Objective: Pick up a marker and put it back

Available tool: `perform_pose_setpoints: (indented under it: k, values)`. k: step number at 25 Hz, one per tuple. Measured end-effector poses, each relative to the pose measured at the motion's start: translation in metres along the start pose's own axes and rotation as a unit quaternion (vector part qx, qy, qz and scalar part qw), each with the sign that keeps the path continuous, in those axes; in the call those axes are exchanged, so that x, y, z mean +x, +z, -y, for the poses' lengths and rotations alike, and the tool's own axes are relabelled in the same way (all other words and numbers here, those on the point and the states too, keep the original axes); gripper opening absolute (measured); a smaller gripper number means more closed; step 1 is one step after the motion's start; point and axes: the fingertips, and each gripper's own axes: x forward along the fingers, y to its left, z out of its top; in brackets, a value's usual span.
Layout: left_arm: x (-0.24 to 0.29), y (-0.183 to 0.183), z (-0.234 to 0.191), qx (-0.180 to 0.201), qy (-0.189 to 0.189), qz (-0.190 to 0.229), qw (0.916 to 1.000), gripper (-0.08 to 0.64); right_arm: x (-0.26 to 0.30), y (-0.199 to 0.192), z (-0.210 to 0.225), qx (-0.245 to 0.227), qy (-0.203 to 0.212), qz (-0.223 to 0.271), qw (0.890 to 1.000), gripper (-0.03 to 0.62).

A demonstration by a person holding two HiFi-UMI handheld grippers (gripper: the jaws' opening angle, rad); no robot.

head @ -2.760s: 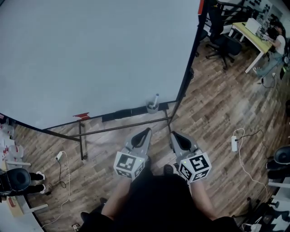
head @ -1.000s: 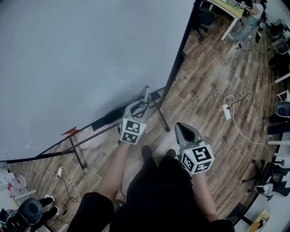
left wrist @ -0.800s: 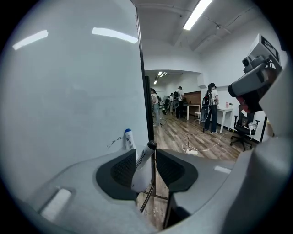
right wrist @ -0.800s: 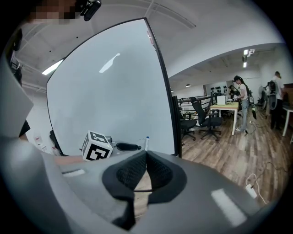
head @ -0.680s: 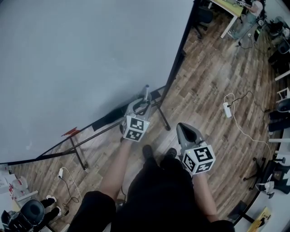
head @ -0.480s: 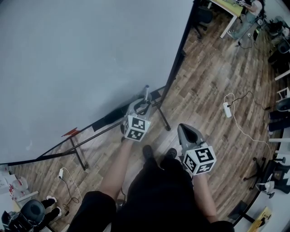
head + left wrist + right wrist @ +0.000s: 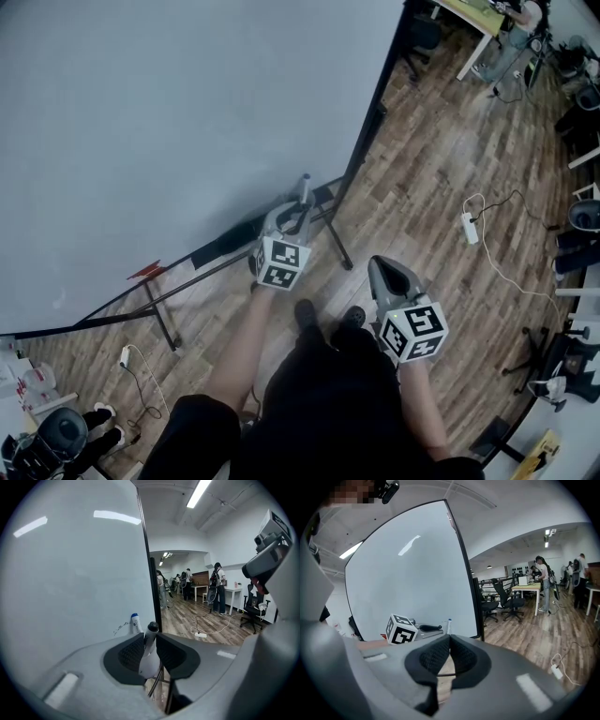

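**Left gripper view: marker clamped at the whiteboard's edge**

A white marker [image 7: 148,660] is seen standing upright between the jaws of the left gripper [image 7: 150,638]. These jaws have just been closing, and both pads are pressed on the barrel, with the dark cap rising above them. The right gripper [image 7: 449,638] is held empty, nearer the body and to the right, its jaws brought together at the tips.

Just beyond the held marker, a blue-capped marker [image 7: 135,623] is seen against the whiteboard [image 7: 70,573]. The board's black frame post [image 7: 153,592] stands directly behind the grip. In the head view, a stand leg [image 7: 337,246] is crossed beneath the left gripper.

Farther off, a white power strip [image 7: 466,228] with its cable is laid on the wooden floor [image 7: 441,159]. Office chairs [image 7: 506,603] and standing people [image 7: 216,588] are seen at the far end of the room.
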Motion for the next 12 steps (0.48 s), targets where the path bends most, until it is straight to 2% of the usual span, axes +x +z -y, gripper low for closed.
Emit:
perform_pose_setpoints:
  k: [12]
  values:
    - [-0.0074,0.0062,-0.0035,0.002,0.005,0.016,0.9999,0.077,-0.0012,-0.0001,-0.0020,0.000,0.002,0.002,1.000,0.003]
